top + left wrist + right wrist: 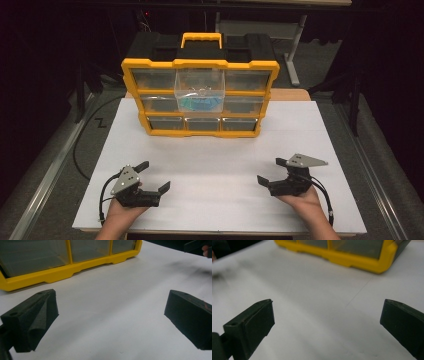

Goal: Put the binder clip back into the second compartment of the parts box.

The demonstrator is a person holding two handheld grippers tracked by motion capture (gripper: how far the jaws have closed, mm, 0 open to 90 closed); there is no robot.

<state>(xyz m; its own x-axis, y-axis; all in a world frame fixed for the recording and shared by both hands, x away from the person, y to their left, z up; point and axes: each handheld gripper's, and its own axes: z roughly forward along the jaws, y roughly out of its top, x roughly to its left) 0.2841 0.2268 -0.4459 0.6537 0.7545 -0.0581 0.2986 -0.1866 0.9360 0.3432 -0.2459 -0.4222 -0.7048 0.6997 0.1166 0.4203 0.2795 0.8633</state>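
Yellow-and-black drawer box (200,97) stands upright at the far middle of the white board (220,170), long axis running left-right, drawer fronts facing the person, yellow carry handle (201,39) on top. Three rows of three clear drawers — the top-middle drawer (199,90) is pulled out toward the person, something blue and clear inside, too small to tell what. Left gripper (154,176) sits near and left of the box, held in the person's left hand (120,212), jaws spread wide, nothing between them; it points toward the box's right side. In the left gripper view the box's yellow bottom edge (62,271) runs across the top. Right gripper (270,171) sits near and right of the box in the right hand (307,202), jaws also spread, empty — pointing inward toward the left. Both grippers well apart from the box.
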